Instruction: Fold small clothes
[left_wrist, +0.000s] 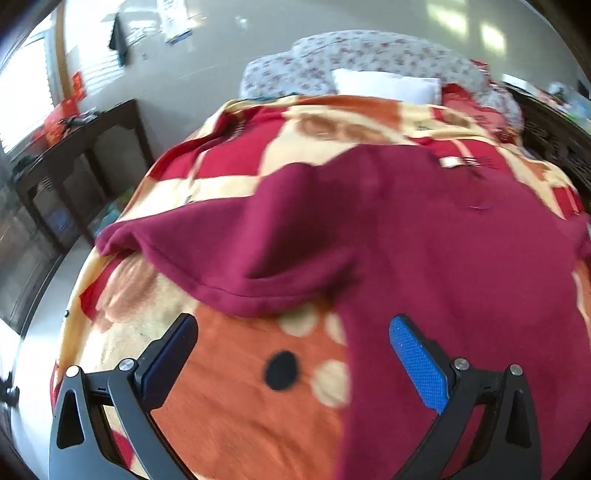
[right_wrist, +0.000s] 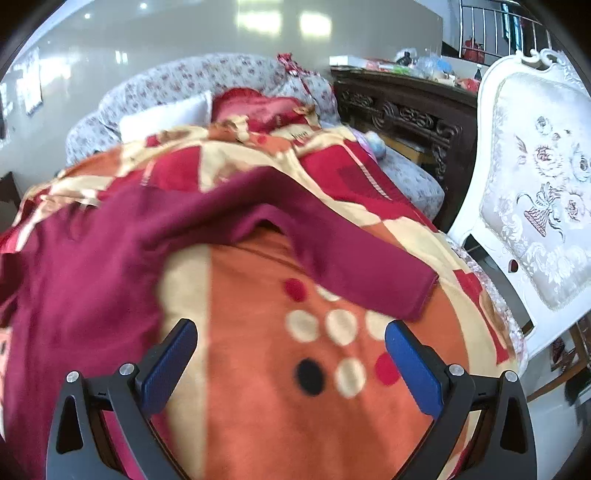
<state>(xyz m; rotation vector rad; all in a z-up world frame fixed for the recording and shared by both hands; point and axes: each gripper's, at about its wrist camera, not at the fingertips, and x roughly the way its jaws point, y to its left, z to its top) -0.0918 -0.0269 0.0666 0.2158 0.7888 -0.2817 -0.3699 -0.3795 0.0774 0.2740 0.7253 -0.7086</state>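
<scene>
A maroon long-sleeved top (left_wrist: 424, 236) lies spread on a patterned orange, red and cream blanket (left_wrist: 240, 398). In the left wrist view its left sleeve (left_wrist: 207, 243) stretches out to the left, just ahead of my left gripper (left_wrist: 291, 325), which is open and empty above the blanket. In the right wrist view the top's body (right_wrist: 81, 266) lies at the left and its other sleeve (right_wrist: 362, 266) runs to the right. My right gripper (right_wrist: 291, 328) is open and empty, just short of that sleeve's cuff (right_wrist: 417, 295).
A white upholstered chair (right_wrist: 532, 192) stands close at the right of the bed. A dark carved wooden cabinet (right_wrist: 406, 110) is behind it. A dark side table (left_wrist: 81, 155) stands at the left. A floral cover (left_wrist: 351, 55) and a white pillow (left_wrist: 384, 85) lie at the far end.
</scene>
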